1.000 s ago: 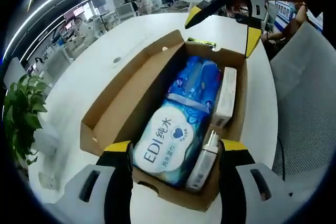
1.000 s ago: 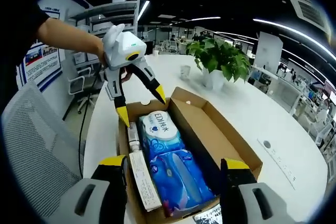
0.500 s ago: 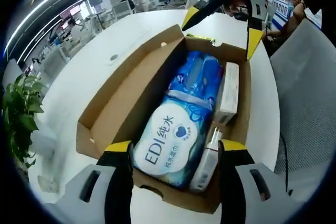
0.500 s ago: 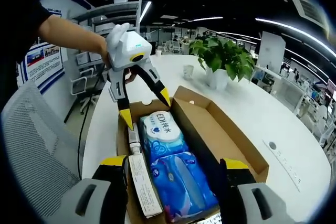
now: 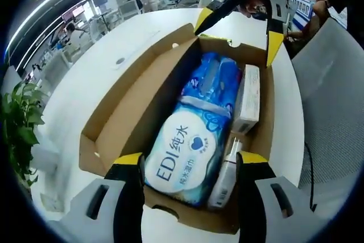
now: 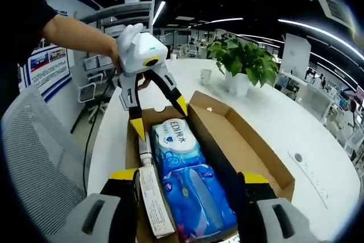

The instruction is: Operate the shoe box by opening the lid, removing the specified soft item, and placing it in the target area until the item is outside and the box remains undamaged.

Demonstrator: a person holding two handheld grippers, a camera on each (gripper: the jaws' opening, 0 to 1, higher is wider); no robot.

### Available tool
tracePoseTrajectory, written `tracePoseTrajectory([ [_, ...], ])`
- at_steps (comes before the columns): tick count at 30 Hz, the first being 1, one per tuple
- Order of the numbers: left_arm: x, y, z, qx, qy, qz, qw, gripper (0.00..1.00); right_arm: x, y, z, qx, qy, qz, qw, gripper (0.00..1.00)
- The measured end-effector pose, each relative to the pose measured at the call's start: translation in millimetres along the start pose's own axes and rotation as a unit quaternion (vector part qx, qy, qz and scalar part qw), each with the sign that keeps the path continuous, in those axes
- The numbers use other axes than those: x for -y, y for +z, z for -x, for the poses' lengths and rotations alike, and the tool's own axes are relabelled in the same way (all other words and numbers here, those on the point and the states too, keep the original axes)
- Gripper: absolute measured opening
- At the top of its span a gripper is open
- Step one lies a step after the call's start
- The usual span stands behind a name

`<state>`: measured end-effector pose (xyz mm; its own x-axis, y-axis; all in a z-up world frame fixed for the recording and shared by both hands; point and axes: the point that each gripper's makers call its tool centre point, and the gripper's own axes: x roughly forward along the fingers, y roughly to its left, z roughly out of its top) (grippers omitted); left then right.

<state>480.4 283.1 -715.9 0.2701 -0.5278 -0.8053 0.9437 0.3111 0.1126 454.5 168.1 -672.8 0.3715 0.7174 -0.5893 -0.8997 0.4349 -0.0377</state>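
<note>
I am hovering both spread tongs, left (image 5: 185,166) and right (image 6: 187,183), over opposite ends of the open shoe box (image 5: 133,103); the wipes pack (image 5: 190,140) is lying lengthwise between them, inside.

Box (image 5: 122,115), plant (image 6: 243,61) on wht table (image 5: 91,78)

Inside the shoe box (image 5: 114,123), the small print under "EDI" on the wipes pack (image 5: 185,155) is too fine to read. Beside the pack, the bottle (image 5: 223,177) is half hidden by the left claw (image 5: 187,166), its label unreadable. The box's near end wall drops behind the right claw (image 6: 187,183).
</note>
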Motion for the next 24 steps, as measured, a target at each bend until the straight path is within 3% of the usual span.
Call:
tracePoseTrajectory([
  [24,-7.2,-9.7,-13,-0.030,-0.009,-0.031,0.9990,0.62,-3,-3.3,-26,-0.009,0.011,-0.015,0.9998,0.63],
])
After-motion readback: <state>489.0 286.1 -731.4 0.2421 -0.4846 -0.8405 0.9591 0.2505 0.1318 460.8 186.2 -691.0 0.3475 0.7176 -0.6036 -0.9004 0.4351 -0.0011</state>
